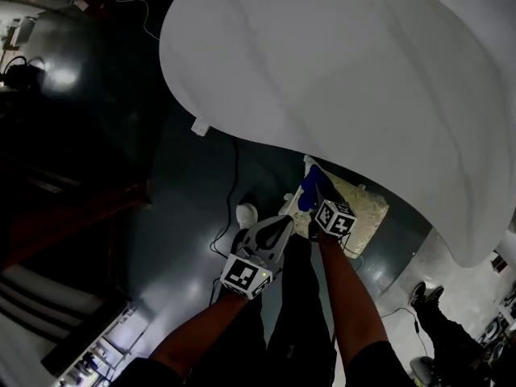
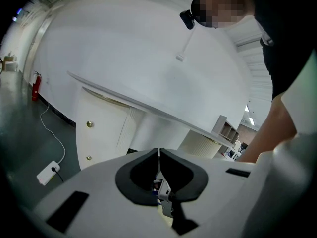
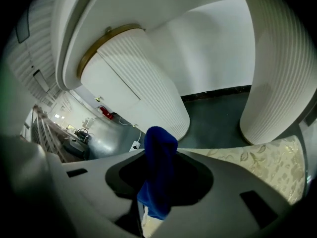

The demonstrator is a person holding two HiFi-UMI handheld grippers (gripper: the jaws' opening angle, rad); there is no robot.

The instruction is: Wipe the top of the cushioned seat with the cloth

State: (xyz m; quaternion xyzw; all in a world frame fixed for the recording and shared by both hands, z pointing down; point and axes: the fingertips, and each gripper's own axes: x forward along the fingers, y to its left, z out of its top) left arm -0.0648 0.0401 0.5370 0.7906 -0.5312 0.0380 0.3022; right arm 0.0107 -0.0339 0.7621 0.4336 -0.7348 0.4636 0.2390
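Observation:
The cushioned seat [image 1: 363,210] has a pale floral top and sits on the floor under the rim of a big white table; its cream patterned top [image 3: 270,162] fills the lower right of the right gripper view. My right gripper [image 1: 310,190] is shut on a blue cloth [image 3: 158,170], which stands up between the jaws and hangs over the seat's left end, the cloth [image 1: 309,192] showing blue there. My left gripper [image 1: 278,228] hangs left of the seat, above the dark floor, shut with nothing in it; its jaw tips [image 2: 158,152] meet.
A large white round table [image 1: 347,63] overhangs the seat. Ribbed white table pedestals [image 3: 143,93] stand close behind the seat. A white power strip [image 2: 48,171] with a cable lies on the dark floor. The person's legs and a shoe [image 1: 247,214] are below the grippers.

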